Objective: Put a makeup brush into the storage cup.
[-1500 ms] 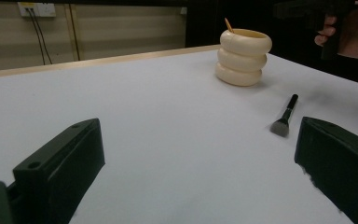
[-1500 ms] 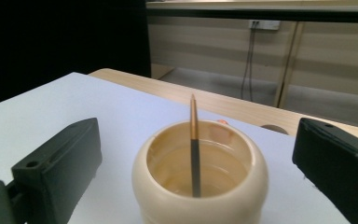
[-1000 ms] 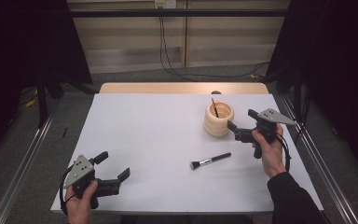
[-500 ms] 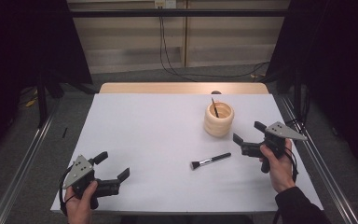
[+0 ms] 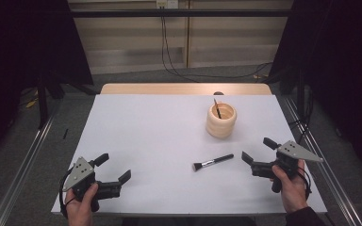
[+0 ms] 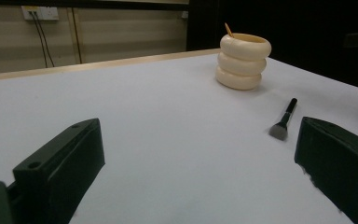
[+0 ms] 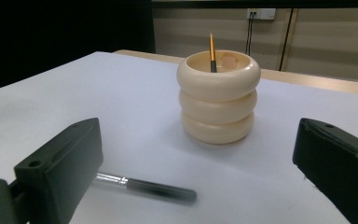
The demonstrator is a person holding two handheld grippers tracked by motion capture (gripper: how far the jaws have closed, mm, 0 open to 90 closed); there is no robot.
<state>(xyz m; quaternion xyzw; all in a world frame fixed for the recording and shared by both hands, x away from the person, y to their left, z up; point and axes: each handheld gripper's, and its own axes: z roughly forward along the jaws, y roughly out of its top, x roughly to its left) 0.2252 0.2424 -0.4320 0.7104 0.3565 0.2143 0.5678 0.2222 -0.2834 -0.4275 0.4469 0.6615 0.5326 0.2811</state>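
- White-topped table (image 5: 160,141): its white surface covers the middle of the high view. A bare strip of light wood runs along the far edge at the upper middle of the frame. Metal rails flank both sides on the grey floor.
- Open room: the left half and centre of the table surface are bare. All items sit in the right half.
- Black-handled makeup brush with a silver ferrule and dark bristles (image 5: 212,162): lies flat on the table, lower right of centre in the high view. Its long axis runs diagonally there, with the bristle head toward the lower left and the handle tip toward the upper right. It touches neither gripper.
- Cream ribbed holder of three stacked rings (image 5: 221,120): stands upright, right of centre and above the brush in the high view, near it but apart. A thin brush with an orange and black handle (image 7: 211,51) stands in it, leaning against the rim.
- Left gripper (image 5: 113,170): held in a hand at the lower left of the high view, close to the near table edge. Jaws spread wide, nothing between them. It is well apart from the brush.
- Right gripper (image 5: 258,149): held in a hand at the lower right of the high view, just right of the brush handle tip, near the right table edge. Jaws spread wide and empty. In the right gripper view the handle lies low, next to the left jaw.
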